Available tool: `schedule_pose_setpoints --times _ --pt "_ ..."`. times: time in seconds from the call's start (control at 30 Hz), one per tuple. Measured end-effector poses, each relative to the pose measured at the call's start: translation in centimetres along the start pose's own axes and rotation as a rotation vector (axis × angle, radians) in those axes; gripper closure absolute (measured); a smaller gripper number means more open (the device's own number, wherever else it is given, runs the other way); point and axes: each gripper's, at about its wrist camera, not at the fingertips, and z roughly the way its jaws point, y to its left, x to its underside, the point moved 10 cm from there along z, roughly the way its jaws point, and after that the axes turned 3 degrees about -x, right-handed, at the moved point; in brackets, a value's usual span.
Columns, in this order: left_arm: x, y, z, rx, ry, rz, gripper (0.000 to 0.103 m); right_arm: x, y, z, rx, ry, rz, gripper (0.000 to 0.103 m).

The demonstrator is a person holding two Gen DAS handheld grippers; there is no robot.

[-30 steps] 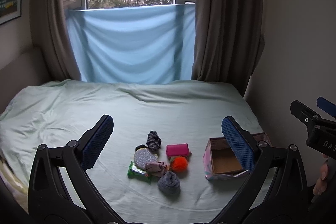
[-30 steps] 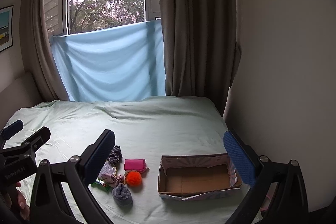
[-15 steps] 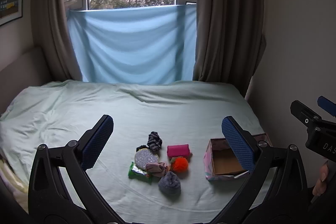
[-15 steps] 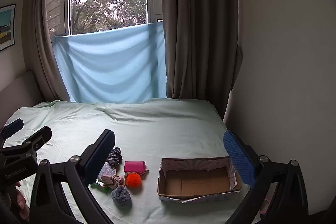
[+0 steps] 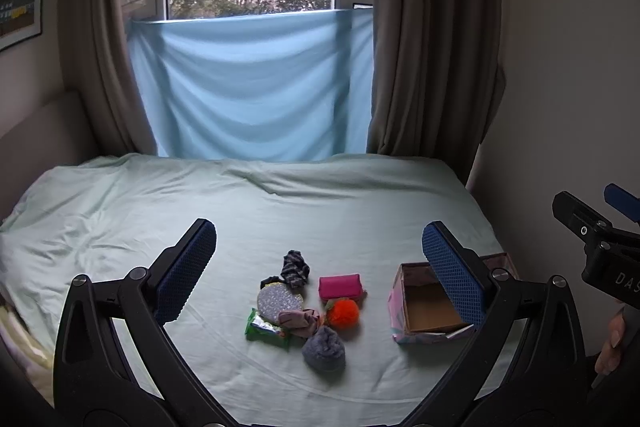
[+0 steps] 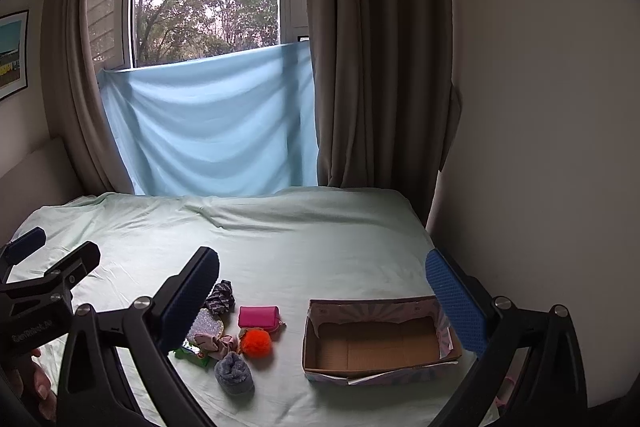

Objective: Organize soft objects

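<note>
A small pile lies on the pale green bed sheet (image 5: pixel 200 211): a striped sock (image 5: pixel 295 268), a pink pouch (image 5: pixel 340 285), an orange pom-pom (image 5: pixel 342 313), a glittery round pad (image 5: pixel 278 301), a pink scrunchie (image 5: pixel 300 321), a green packet (image 5: pixel 266 329) and a grey fuzzy ball (image 5: pixel 324 349). An empty open cardboard box (image 6: pixel 376 343) stands right of the pile. My left gripper (image 5: pixel 320 279) is open, held above the pile. My right gripper (image 6: pixel 320 299) is open, above the box and pile. Both are empty.
A blue cloth (image 5: pixel 252 87) hangs under the window between brown curtains (image 5: pixel 432 35). A wall (image 6: pixel 540 107) runs close along the bed's right side, just beyond the box. A padded headboard (image 5: pixel 44 131) is at the far left.
Both views have shifted very slightly; the objects on the bed and the box have not moved. Both grippers stay open.
</note>
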Motion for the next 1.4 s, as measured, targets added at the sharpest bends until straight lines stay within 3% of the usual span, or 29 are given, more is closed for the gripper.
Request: schedule_pose_setpoints --times 1.17,1.4 --pt "-0.1 0.4 0.8 0.004 0.024 -0.018 0.0 -0.1 0.2 0.3 -0.028 0.011 0.003 0.0" --pt "1.9 4.4 1.8 -0.083 0.07 0.008 0.0 1.2 1.2 2.4 -0.103 0.053 -0.022 0.0"
